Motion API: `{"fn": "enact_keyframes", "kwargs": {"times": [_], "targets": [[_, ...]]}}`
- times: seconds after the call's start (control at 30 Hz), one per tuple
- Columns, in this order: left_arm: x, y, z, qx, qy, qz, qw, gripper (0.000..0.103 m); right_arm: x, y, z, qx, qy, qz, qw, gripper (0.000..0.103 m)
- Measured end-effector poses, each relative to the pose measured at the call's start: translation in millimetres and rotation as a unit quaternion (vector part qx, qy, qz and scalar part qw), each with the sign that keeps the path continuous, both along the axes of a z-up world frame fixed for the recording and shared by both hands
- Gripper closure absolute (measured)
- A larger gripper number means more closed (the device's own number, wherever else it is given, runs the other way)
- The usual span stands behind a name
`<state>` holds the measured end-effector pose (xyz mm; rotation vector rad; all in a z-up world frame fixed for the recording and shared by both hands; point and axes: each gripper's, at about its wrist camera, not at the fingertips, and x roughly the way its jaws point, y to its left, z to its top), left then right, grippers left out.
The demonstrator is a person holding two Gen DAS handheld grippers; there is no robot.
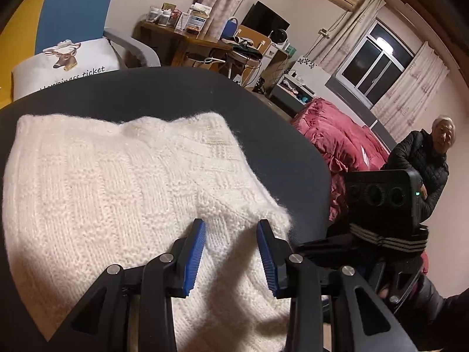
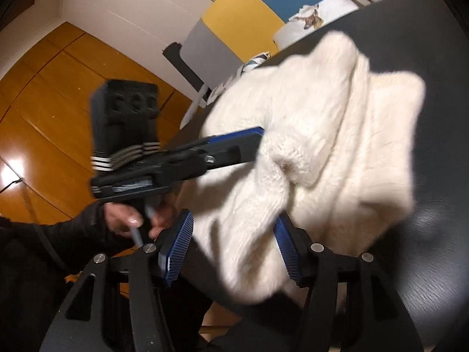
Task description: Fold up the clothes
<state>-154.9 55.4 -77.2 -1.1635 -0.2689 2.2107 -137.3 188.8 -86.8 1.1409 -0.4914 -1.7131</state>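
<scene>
A cream knit sweater (image 1: 117,182) lies folded on the round dark table (image 1: 176,94). My left gripper (image 1: 231,224) hovers over its near right corner, blue pads apart with nothing pinched, so it is open. In the right wrist view the sweater (image 2: 337,146) is blurred and bunched, with a loose fold hanging between the pads of my right gripper (image 2: 234,228). The left pad stands clear of the cloth and the right pad is partly covered by it, so this gripper is open. The left gripper (image 2: 259,138) comes in from the left, tips at the sweater's edge, held by a hand (image 2: 123,220).
A white deer-print cushion (image 1: 67,61) sits on a blue chair behind the table. Beyond are a cluttered wooden desk (image 1: 190,38), a red quilt (image 1: 337,146) and a seated person in a dark jacket (image 1: 422,170). The table edge drops to a wooden floor (image 2: 44,102).
</scene>
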Motion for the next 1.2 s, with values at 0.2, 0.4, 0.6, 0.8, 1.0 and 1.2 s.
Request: {"fn": "enact_keyframes", "kwargs": {"times": [0.2,0.4,0.6,0.8,1.0,1.2], "targets": [[-0.9,17.5,-3.6,-0.049,-0.001,-0.033,0.9983,0.065,12.9,0.1,16.9,-0.087,0.019,0.045,0.995,0.042],[-1.3,30.7,-9.3,-0.076,-0.003,-0.037,0.9964,0.065,19.4,19.0,-23.6,-0.063,-0.022,0.022,0.998,0.052],[3.2,23.6,1.3,-0.056,0.000,-0.015,0.9983,0.065,35.3,19.5,-2.2,0.025,0.014,0.032,0.999,0.052],[14.6,-17.2,19.7,0.011,0.026,0.026,0.9993,0.064,53.5,9.8,49.4,0.087,0.101,0.030,0.991,0.040],[19.1,-43.9,12.7,0.013,0.026,0.058,0.9979,0.064,48.6,-27.6,70.6,0.116,0.210,0.071,0.968,0.040],[9.0,-27.3,-9.2,-0.050,-0.002,0.029,0.9983,0.064,45.5,-34.5,6.9,0.246,0.187,0.112,0.944,0.040]]}}
